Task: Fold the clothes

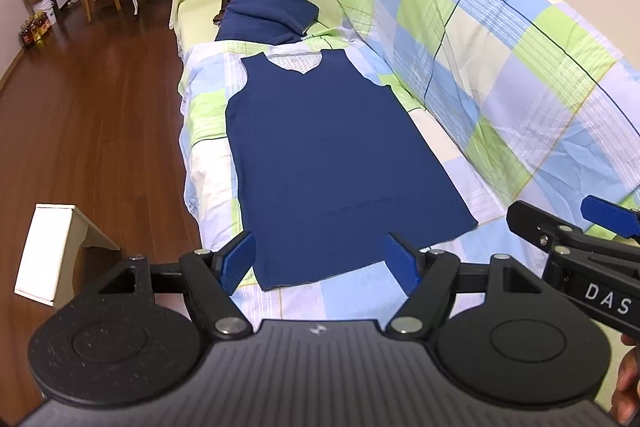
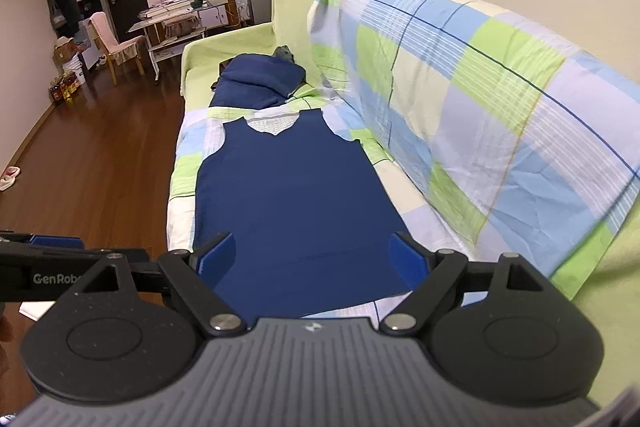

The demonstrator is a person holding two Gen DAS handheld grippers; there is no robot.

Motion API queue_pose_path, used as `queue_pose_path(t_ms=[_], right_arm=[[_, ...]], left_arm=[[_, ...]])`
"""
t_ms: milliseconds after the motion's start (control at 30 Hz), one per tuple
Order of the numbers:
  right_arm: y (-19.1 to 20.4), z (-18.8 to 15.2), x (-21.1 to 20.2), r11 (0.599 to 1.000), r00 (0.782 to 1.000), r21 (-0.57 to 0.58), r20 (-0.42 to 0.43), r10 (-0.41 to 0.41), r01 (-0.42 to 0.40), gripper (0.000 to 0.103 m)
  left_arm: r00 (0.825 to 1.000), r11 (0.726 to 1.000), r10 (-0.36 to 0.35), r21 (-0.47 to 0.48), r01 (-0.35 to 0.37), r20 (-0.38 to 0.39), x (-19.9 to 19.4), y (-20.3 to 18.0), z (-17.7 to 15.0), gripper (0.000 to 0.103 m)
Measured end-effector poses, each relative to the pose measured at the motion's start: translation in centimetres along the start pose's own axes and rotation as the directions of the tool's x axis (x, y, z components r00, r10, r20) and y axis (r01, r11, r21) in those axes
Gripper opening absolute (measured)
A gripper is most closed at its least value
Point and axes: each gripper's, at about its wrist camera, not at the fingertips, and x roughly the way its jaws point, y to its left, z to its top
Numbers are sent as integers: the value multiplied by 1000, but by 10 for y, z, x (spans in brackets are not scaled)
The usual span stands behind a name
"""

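Sofa [image 1: 500, 39] draped in a checked sheet; navy vest [image 1: 328, 155] spread flat on the seat, hem nearest. Left gripper [image 1: 320, 261] and right gripper [image 2: 312, 261] both spread wide, holding nothing — folding not yet begun. Next, likely: pinch the hem corners.

Even, fairly bright indoor light, soft shadows only. Strong fisheye bend, dark vignette at corners of both views. Centre sharp; checked sheet [image 2: 480, 115] slightly smeared at right; far room upper left soft, faint pinkish cast.
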Motion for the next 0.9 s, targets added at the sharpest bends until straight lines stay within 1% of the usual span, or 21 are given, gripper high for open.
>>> queue_pose_path(t_ms=[233, 533, 600, 700, 800, 900], right_arm=[[2, 0, -1, 1000, 1000, -5, -2, -4, 4, 83], [7, 4, 12, 1000, 1000, -9, -18, -5, 4, 84], [11, 7, 18, 1000, 1000, -12, -25, 1, -1, 85], [20, 9, 30, 1000, 999, -13, -40, 10, -10, 86], [31, 10, 50, 999, 997, -8, -73, 30, -31, 87], [47, 10, 79, 999, 992, -4, -119, 48, -49, 87]], left_arm=[[1000, 1000, -6, 21, 6, -9, 4, -5, 1, 73], [1000, 1000, -1, 7, 1, -24, 14, 7, 7, 74], [1000, 1000, -1, -1, 1, -25, 20, 17, 12, 77], [1000, 1000, -5, 3, 5, -23, 31, 31, 19, 78], [999, 999, -24, 23, 24, -33, 53, 58, 29, 84], [998, 999, -27, 41, 29, -57, 78, 88, 40, 85]])
